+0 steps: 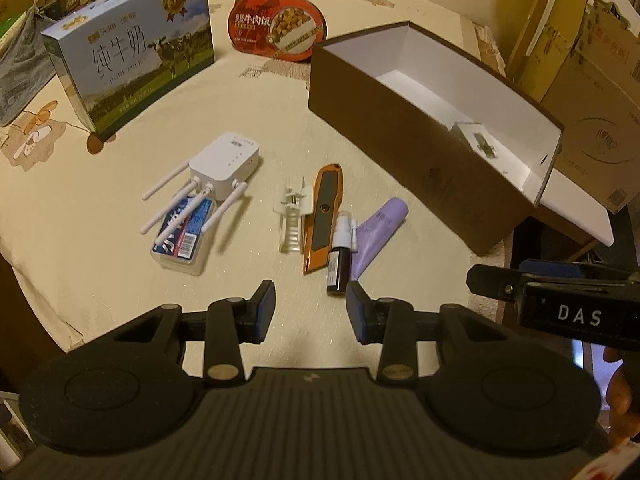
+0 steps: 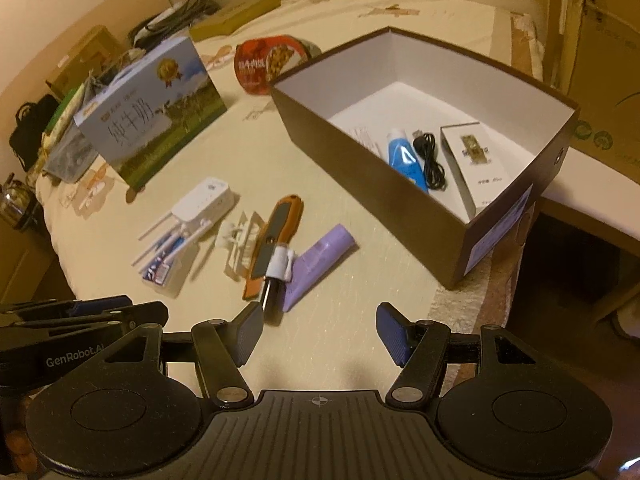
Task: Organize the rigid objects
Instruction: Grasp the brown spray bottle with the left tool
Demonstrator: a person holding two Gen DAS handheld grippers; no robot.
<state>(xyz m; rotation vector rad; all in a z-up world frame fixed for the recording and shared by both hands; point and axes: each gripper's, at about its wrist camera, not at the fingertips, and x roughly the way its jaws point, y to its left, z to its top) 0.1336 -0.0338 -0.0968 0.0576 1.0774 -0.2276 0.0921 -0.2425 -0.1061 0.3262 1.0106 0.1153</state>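
On the table, left to right:
Milk carton (image 1: pixel 132 48): stands upright at the far left, well apart from both grippers.
Router (image 1: pixel 224 162): white, its antennas lying across a clear case with a blue label (image 1: pixel 182 236); ahead and left of the left gripper.
Clear clip (image 1: pixel 294 210): lies just left of the knife, touching or nearly touching it; I cannot tell which.
Utility knife (image 1: pixel 322 216): orange and grey, lying lengthwise, straight ahead of the left gripper.
Spray bottle (image 1: pixel 340 256): small, dark body with a white head, lying between the knife and the tube, its base just beyond the left gripper's right finger.
Purple tube (image 1: pixel 378 232): beside the bottle on its right, cap end pointing toward the box.
Red food tub (image 1: pixel 276 26): at the far side, behind the box's left corner.
Brown box (image 1: pixel 400 128): open, white inside, at the right edge of the table; the right wrist view shows in it a blue tube (image 2: pixel 406 160), a coiled black cable (image 2: pixel 432 158) and a small white carton (image 2: pixel 476 164).

Pose:
Left gripper (image 1: pixel 311 304): low over the near edge of the table, aimed at the row of small items.
Right gripper (image 2: pixel 316 332): just to its right, aimed between the purple tube and the box.

Jaws:
Left gripper: moderately parted, holding nothing, touching nothing.
Right gripper: spread wider, empty, bare tablecloth (image 2: pixel 340 280) between the fingers.
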